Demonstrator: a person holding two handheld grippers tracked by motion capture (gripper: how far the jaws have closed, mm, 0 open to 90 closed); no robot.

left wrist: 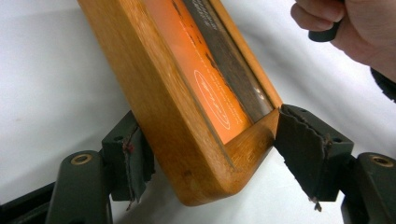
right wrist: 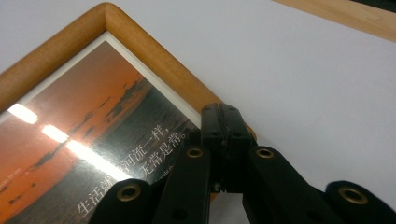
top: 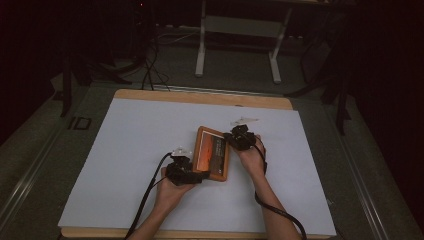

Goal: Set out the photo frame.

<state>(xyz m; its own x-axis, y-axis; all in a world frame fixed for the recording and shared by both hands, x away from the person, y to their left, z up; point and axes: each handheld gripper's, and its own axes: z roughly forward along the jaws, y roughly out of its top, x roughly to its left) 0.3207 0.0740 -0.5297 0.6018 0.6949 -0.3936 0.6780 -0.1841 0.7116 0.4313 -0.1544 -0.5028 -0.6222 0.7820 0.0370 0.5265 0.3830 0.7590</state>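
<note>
Here, the left claw [top: 200, 176] is gripping the near corner of the wooden picture frame [top: 212, 152], its jaws spread as wide as the frame's thick edge and pressing on either side of that rounded corner. Broad bare white sheet [top: 130, 150] is lying to the left of it, reaching well out to the counter [top: 200, 96] edge. The frame is sitting near the middle of the sheet, its near end tilting up off the surface in the left gripper view. It is showing honey-coloured rounded wood, a thin white mat, and an orange and dark sunset print with white Chinese lettering, with glare streaking the glass. The right claw [top: 231, 136] is resting on the frame's far right edge, its jaws closed tight together with nothing visibly between them. More open sheet is stretching to the right.
</note>
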